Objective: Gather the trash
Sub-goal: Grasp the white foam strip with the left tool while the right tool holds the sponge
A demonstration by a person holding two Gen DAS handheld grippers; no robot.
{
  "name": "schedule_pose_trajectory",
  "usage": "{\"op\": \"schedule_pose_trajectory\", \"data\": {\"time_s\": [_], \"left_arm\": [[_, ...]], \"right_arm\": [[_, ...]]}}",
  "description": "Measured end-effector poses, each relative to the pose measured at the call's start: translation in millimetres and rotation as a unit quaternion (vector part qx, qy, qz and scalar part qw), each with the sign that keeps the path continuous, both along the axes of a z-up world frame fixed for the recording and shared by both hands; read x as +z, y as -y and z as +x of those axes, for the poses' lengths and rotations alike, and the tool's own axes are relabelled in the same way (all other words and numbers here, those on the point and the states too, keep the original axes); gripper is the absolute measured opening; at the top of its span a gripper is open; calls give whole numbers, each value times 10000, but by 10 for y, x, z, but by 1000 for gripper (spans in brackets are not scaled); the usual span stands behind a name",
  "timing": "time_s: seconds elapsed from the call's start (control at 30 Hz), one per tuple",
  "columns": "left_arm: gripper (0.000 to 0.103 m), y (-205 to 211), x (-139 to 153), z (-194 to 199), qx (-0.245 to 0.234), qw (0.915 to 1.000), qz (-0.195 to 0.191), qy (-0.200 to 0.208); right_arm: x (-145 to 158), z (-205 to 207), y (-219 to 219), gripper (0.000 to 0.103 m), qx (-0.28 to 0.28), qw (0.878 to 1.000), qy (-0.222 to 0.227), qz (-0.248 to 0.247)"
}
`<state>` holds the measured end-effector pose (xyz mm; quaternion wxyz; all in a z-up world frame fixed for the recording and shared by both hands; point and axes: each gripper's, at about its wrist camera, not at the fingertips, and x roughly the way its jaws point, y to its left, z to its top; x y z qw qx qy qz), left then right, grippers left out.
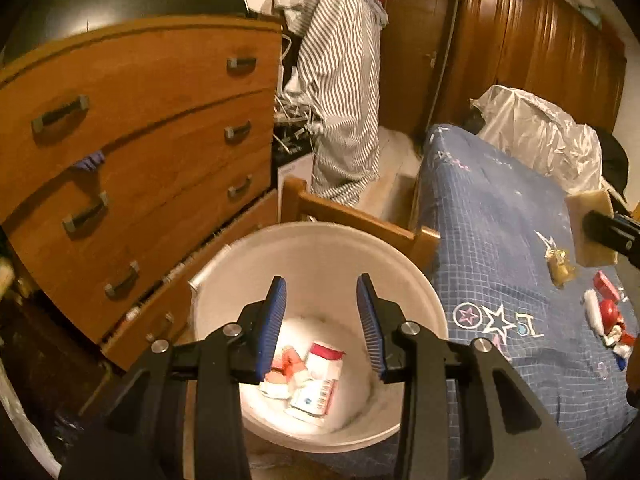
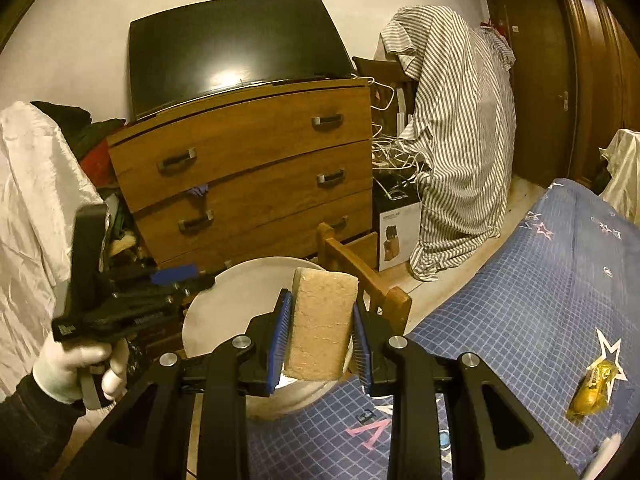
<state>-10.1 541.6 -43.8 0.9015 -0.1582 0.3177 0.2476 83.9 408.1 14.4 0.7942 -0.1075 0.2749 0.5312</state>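
A white bin (image 1: 320, 248) stands on the floor between the dresser and the bed, with red-and-white cartons (image 1: 316, 380) inside. My left gripper (image 1: 322, 320) is open and empty, right above the bin's mouth. My right gripper (image 2: 322, 324) is shut on a tan sponge (image 2: 322, 324), held above the bed's corner near the bin rim (image 2: 240, 280). The sponge also shows at the right edge of the left wrist view (image 1: 592, 228). On the blue bedcover lie a yellow wrapper (image 2: 592, 392), also seen from the left (image 1: 560, 268), and red-and-white scraps (image 1: 608, 316).
A wooden dresser (image 1: 140, 152) with a lower drawer pulled out stands left of the bin, a TV (image 2: 232, 48) on top. A wooden bed post (image 2: 360, 276) is beside the bin. Striped cloth (image 2: 460, 128) drapes over clutter with cables. A white plastic sheet (image 1: 540, 132) lies on the bed.
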Motion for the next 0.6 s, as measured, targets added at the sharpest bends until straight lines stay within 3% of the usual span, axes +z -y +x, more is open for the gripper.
{"op": "schedule_pose_trajectory", "data": {"time_s": [0.2,0.3,0.37,0.47,0.6], "left_arm": [[35,177,-12,172,-173,9998,-38,15],[36,523,38,466,-629,9979,-104,70],[41,933,51,775,-1125,9933,-208,141],[45,1561,-33,1226,-1854,9813,-502,139],[49,2788,-341,1929,-3084,9475,-823,-175]], "right_arm": [[-79,-6,223,30,-90,9999,-107,66],[-162,-35,670,30,-322,9993,-57,180],[-272,14,1214,30,-681,9974,-82,225],[-506,189,2153,30,-1407,9896,-247,179],[-811,413,3475,30,-2502,9667,-527,140]]}}
